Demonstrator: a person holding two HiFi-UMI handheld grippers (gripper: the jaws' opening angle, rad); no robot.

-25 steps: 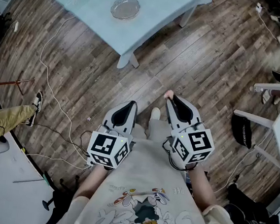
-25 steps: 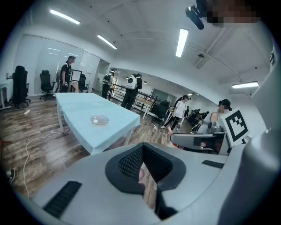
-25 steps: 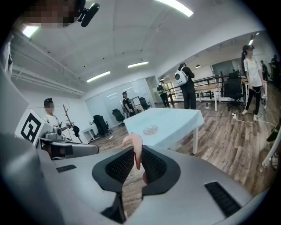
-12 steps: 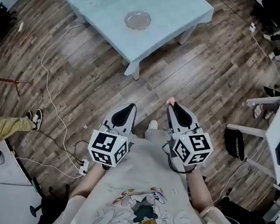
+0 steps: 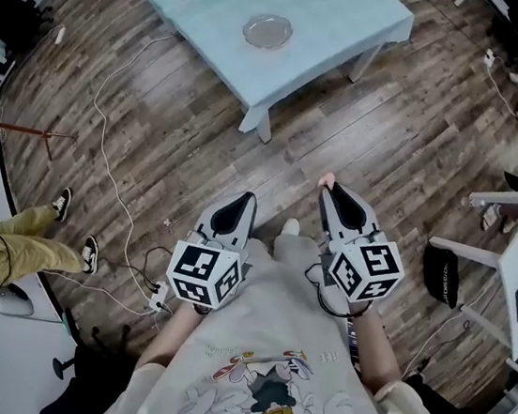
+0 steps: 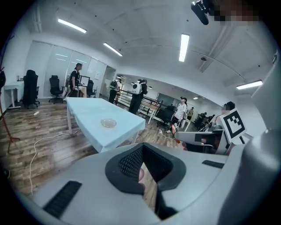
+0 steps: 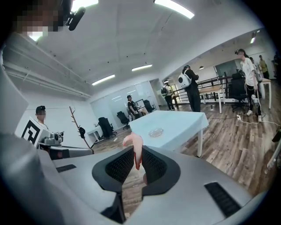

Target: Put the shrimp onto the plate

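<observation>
The shrimp (image 7: 133, 145) is seen as a small, pale pink body, curled over to the left at its top, with a darker red end below. That red end is clamped between the black ribbed pads (image 7: 120, 167) of the right gripper (image 7: 136, 165), and the pink curl is left standing clear beyond the jaw tips. In the head view it is shown only as a pink speck at the far tip of that gripper, held in the air over the wooden floor (image 5: 165, 132) and in contact with nothing else. The jaws of the left gripper (image 6: 142, 151) are seen brought together at their tips with nothing held between them; only floor is glimpsed through the slit behind the tips. Both grippers are held side by side, close in front of the person's body, the left one just left of the right, and both are pointed away toward the far side. The plate (image 5: 267, 31), clear and round, is set near the middle of a pale blue table (image 5: 346, 14), which stands well apart from the grippers, far and slightly left. Between table and grippers only floor is seen, crossed on the left by a white cable (image 5: 103, 148).
</observation>
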